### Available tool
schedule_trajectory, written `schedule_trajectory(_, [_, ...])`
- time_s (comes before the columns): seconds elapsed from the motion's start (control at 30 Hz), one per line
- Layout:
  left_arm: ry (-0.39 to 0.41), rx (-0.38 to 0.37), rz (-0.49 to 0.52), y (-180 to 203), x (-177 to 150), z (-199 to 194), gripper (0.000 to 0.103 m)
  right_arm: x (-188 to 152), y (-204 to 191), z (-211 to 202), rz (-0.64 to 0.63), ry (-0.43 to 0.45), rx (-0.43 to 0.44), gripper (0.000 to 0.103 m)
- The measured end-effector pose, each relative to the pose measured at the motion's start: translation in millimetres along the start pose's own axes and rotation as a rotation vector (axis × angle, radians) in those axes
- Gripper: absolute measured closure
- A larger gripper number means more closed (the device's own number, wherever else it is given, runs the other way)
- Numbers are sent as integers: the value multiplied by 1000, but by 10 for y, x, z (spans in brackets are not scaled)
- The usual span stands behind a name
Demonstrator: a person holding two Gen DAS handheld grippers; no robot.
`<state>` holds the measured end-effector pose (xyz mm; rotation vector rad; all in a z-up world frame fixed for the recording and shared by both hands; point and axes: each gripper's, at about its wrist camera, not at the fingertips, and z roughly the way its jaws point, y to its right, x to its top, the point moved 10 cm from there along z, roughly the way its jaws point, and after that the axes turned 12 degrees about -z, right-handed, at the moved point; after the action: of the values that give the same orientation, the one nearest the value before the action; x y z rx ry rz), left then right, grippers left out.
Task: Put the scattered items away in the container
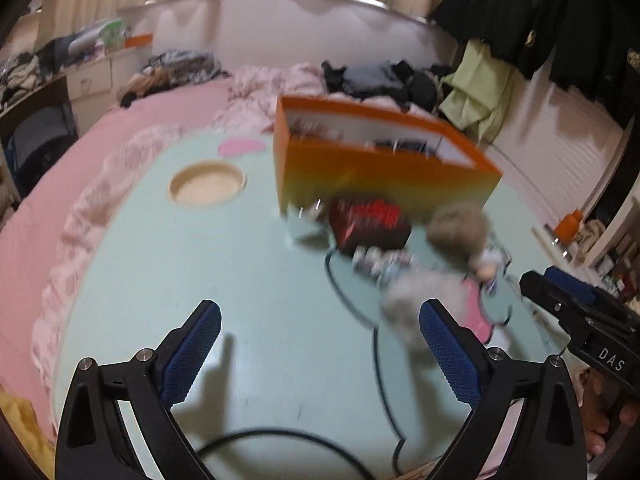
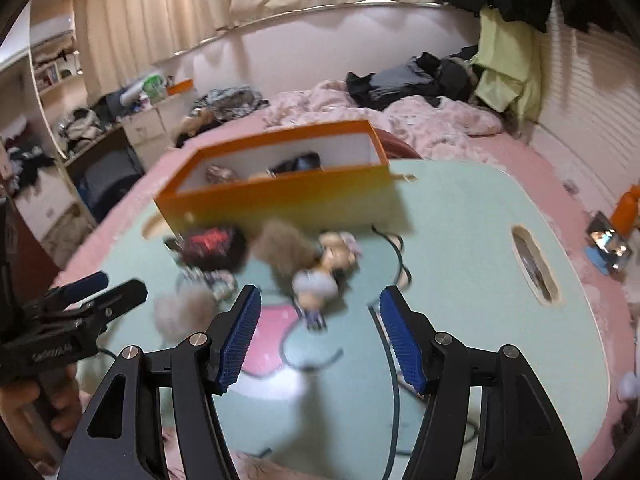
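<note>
An orange open-top box (image 1: pixel 384 168) (image 2: pixel 280 200) stands on the pale green table (image 1: pixel 200 280) (image 2: pixel 460 220), with a few items inside. In front of it lie a red-and-black item (image 1: pixel 372 224) (image 2: pixel 212 246), a brown fluffy piece (image 1: pixel 456 232) (image 2: pixel 284 252), a small doll (image 1: pixel 486 268) (image 2: pixel 324 276), a grey fluffy ball (image 1: pixel 408 300) (image 2: pixel 180 312) and some small blurred bits (image 1: pixel 376 262). My left gripper (image 1: pixel 320 308) (image 2: pixel 100 288) is open and empty, short of the pile. My right gripper (image 2: pixel 320 292) (image 1: pixel 560 292) is open and empty, just before the doll.
The table rests on a pink bed (image 1: pixel 48 208) and has a round cup hole (image 1: pixel 206 184) and a slot (image 2: pixel 534 264). A black cable (image 1: pixel 376 360) runs across it. Blankets and dark clothes (image 2: pixel 408 80) lie behind the box. An orange bottle (image 2: pixel 628 208) stands at the right.
</note>
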<state>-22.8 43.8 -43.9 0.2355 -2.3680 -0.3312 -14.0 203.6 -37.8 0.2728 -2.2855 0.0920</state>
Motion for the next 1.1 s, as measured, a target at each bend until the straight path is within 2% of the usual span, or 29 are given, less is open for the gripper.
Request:
schedule_trajectory(0.2, [20, 115, 44, -130, -73, 107, 1, -258, 157, 236, 39, -126, -84, 40])
schedule_trajectory(0.27, [24, 161, 89, -109, -94, 129, 0, -300, 218, 262, 32, -143, -138, 36])
schedule_trajectory(0.33, [24, 141, 101, -104, -97, 112, 0, -308, 238, 276, 20, -158, -148, 21])
schedule_trajectory(0.4, [24, 140, 101, -103, -95, 106, 0, -316, 234, 309, 7, -172, -147, 14])
schedule_trajectory(0.47, [25, 137, 100, -91, -110, 107, 0, -321, 235, 313, 5, -173, -142, 11])
schedule_trajectory(0.53, [28, 137, 100, -98, -105, 105, 0, -341, 244, 332, 0, -184, -136, 0])
schedule_trajectory(1.1, [30, 136, 100, -95, -106, 108, 0, -373, 213, 311, -2, -178, -137, 0])
